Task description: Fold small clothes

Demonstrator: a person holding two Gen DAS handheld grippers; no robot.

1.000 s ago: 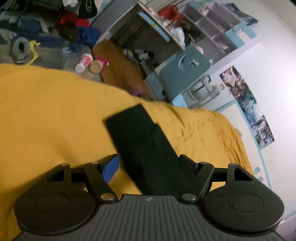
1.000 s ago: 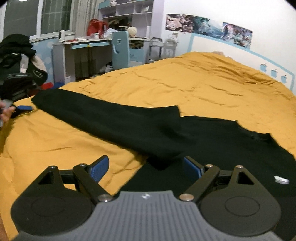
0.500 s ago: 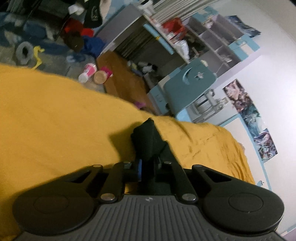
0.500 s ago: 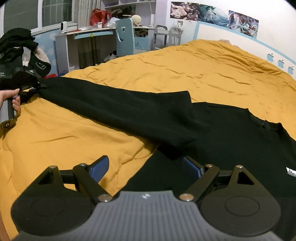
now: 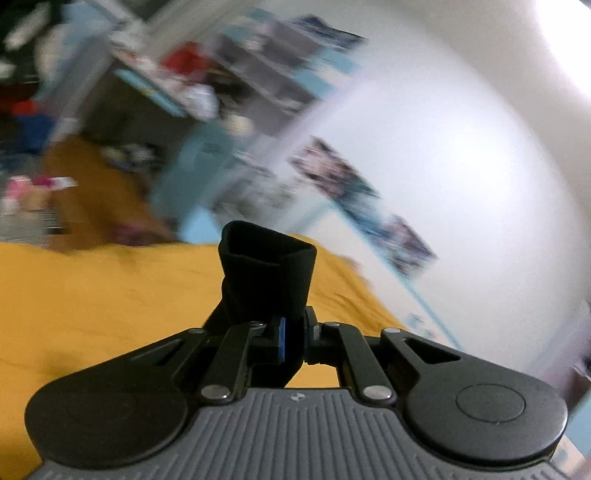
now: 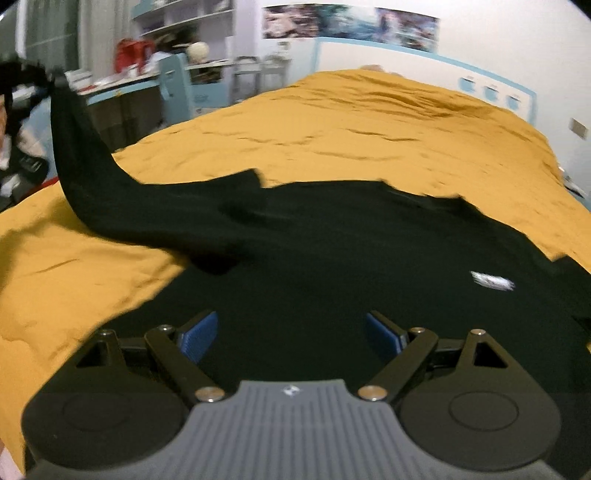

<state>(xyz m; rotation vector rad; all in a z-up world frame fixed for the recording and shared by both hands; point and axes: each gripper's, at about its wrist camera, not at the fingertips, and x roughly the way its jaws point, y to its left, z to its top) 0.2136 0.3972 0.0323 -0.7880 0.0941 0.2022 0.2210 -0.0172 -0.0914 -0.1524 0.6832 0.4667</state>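
Beside the desk (image 6: 122, 88) — apparently cluttered — left gripper (image 5: 291, 338) clamps sleeve (image 5: 267, 275).

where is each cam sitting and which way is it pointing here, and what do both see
Left wrist: sits on the left gripper, looking along its fingers, roughly level, over the yellow bedspread to a blurred desk and wall; its jaws are shut on the black sleeve cuff.
Right wrist: sits on the right gripper, tilted down at the black sweater spread on the bed; its jaws are open and empty, blue pads showing.
Shared: the lifted sleeve, the bedspread, the wall posters.
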